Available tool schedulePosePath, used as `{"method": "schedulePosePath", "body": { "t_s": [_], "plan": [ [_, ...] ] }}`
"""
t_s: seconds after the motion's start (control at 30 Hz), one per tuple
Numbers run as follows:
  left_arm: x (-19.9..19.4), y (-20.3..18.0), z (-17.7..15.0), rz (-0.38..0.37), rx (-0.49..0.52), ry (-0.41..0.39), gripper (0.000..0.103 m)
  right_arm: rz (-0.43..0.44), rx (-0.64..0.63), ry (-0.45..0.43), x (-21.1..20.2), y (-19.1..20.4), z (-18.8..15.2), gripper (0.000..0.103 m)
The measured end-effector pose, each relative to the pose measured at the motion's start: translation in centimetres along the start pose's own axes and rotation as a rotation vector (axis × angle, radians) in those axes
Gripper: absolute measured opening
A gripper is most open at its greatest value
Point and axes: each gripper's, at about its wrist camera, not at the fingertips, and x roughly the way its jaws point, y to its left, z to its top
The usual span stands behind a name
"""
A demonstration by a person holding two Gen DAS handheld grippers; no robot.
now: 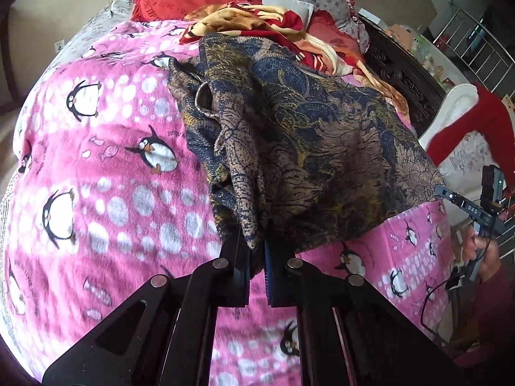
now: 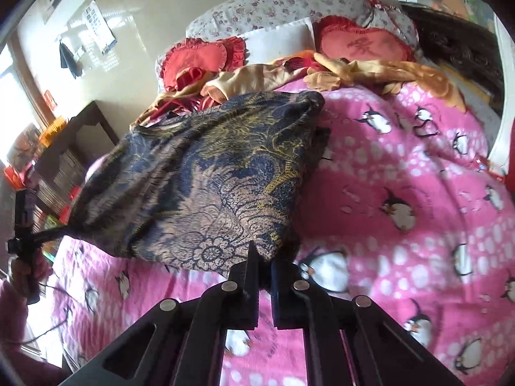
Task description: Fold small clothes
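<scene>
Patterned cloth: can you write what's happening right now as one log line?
step: lifting to fold | left gripper: shut on patterned cloth | right gripper: shut on patterned cloth | cloth: held above pink penguin blanket

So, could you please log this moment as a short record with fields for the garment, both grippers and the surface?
garment: dark blue and tan patterned garment, lifted at its near edge, far end resting on the bed
left gripper: shut on a bunched edge of the garment
right gripper: shut on a lower corner
surface: pink penguin blanket
behind: red heart cushion, orange and red bedding
</scene>
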Motion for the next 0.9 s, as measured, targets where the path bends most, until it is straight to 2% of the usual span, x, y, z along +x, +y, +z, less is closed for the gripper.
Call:
{"method": "schedulePosePath", "body": {
  "t_s": [0.07,0.23,0.33,0.37,0.4,0.43,0.47,0.5,0.53,0.63,0.7,0.77,0.8,0.87,0.9],
  "plan": [
    [0.3,0.6,-0.9,0.022,0.002,0.008,0.005,-0.026,0.015,0.023,0.6,-0.9,-0.8,0.004],
    [2.4,3.2,-2.6,0.037,-0.082,0.052,0.005,-0.067,0.058,0.110,3.6,-2.5,-2.8,0.004],
    [1.3,2.4,-2.3,0.048,-0.049,0.034,0.005,-0.064,0.037,0.118,3.6,-2.4,-2.3,0.005],
    [0.9,2.0,-2.2,0.063,-0.041,0.033,0.005,-0.075,0.019,0.114,3.2,-2.2,-1.9,0.007],
    [0.5,1.6,-2.0,0.077,-0.033,0.038,0.006,-0.093,-0.008,0.108,2.7,-1.7,-1.3,0.018],
    [0.2,1.3,-1.8,0.078,-0.024,0.036,0.006,-0.115,-0.040,0.085,2.0,-0.9,-0.6,0.033],
    [-0.4,0.9,-1.6,0.075,-0.011,0.022,0.008,-0.121,-0.069,0.059,1.5,-0.1,0.1,0.039],
    [-0.8,0.5,-1.4,0.082,-0.003,0.008,0.016,-0.112,-0.101,0.029,1.0,1.0,0.9,0.045],
    [-1.1,0.4,-1.1,0.089,-0.004,-0.002,0.027,-0.088,-0.135,0.004,0.8,2.3,1.7,0.045],
    [-1.5,-0.4,-0.3,0.113,-0.019,-0.058,0.041,-0.002,-0.210,-0.013,2.3,6.9,4.3,0.045],
    [-0.9,-1.3,0.4,0.129,-0.010,-0.078,0.041,0.068,-0.246,-0.016,4.6,10.0,6.0,0.045],
    [0.3,-1.7,0.9,0.186,-0.004,-0.077,0.041,0.123,-0.310,-0.011,7.8,13.9,7.3,0.043],
    [1.1,-1.7,1.0,0.217,-0.007,-0.077,0.041,0.132,-0.344,-0.005,9.1,15.5,7.7,0.039],
    [2.4,-1.1,1.2,0.270,-0.021,-0.068,0.041,0.149,-0.430,0.006,12.4,18.9,8.4,0.036],
    [3.2,-0.4,1.3,0.310,-0.043,-0.056,0.041,0.128,-0.459,-0.005,13.8,20.0,8.7,0.033]
  ]
}}
